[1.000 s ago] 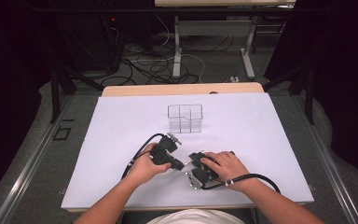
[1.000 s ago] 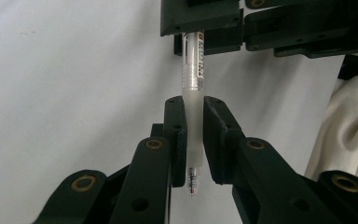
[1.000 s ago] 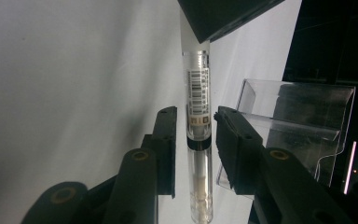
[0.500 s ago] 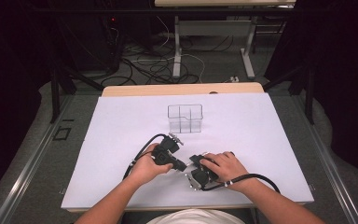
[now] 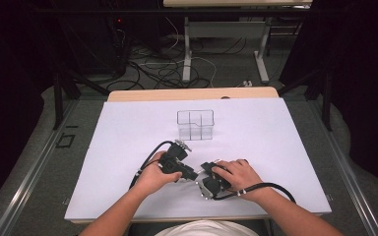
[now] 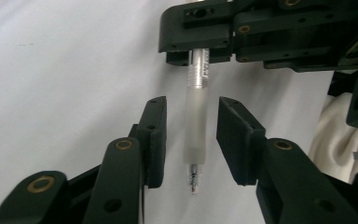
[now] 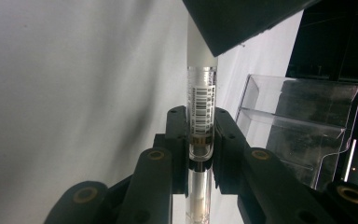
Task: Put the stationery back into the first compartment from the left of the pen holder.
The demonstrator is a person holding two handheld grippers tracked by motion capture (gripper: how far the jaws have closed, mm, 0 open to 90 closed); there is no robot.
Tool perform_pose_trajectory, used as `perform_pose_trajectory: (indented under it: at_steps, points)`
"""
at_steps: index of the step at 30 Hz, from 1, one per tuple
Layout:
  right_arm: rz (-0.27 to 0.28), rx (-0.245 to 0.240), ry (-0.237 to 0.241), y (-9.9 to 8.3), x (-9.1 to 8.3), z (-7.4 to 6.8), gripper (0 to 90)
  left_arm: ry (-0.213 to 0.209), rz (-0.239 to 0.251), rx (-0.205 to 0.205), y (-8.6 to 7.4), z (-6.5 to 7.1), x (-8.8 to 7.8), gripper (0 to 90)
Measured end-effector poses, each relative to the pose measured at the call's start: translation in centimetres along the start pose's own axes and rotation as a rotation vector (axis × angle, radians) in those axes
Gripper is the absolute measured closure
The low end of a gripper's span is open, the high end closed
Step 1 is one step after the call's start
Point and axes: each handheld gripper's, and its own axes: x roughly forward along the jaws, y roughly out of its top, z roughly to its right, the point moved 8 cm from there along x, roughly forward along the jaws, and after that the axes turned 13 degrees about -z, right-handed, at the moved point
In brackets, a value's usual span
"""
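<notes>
Your white-covered surface point(image 5: 128, 147) stood in a dark room, cables on the floor point(image 5: 177, 69); right gripper point(image 5: 209, 173) fingers clamped the pen point(image 6: 196, 121), left gripper point(image 5: 189, 173) fingers had just been opening around it, apart

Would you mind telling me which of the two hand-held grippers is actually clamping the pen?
The right hand-held gripper: its jaws press on the pen at the clear labelled end. The left hand-held gripper, jaws just opened, stands off the frosted grip on both sides.

White-covered counter point(image 5: 128, 147) with wooden edge; grey floor point(image 5: 39, 162) beyond; tangled cables point(image 5: 162, 73) beneath a white-legged table point(image 5: 187, 54); dark surroundings.
</notes>
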Motion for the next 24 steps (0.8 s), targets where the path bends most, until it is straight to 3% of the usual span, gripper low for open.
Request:
perform_pose_trajectory:
  at_steps: [5,6,7,14,17,21,22,24]
  points:
    - [0.000,0.012,-0.003,-0.1,0.2,0.0,79.3,0.029,0.042,-0.003,0.0,-0.7,-0.5,56.2]
    - [0.006,0.017,-0.021,-0.1,0.3,0.1,79.3,0.039,0.052,0.000,0.0,-0.9,-0.6,54.8]
    - [-0.003,0.014,0.000,-0.2,0.3,0.0,79.3,0.046,0.066,-0.003,0.0,-1.0,-0.7,54.0]
    - [-0.019,0.031,-0.007,-0.7,0.4,0.3,79.3,0.168,0.139,0.033,-0.2,-2.5,-1.7,45.4]
    - [-0.023,0.044,-0.006,-0.8,0.4,0.3,79.3,0.225,0.147,0.045,-0.3,-3.1,-2.0,42.9]
    - [-0.009,0.069,-0.032,-0.8,0.4,0.5,79.2,0.280,0.165,0.032,-0.5,-4.0,-2.4,40.3]
    - [-0.009,0.052,-0.015,-0.8,0.4,0.6,79.2,0.283,0.164,0.024,-0.6,-4.1,-2.4,40.2]
    - [-0.004,0.076,-0.018,-0.8,0.4,0.6,79.2,0.292,0.164,0.017,-0.8,-4.6,-2.6,40.0]
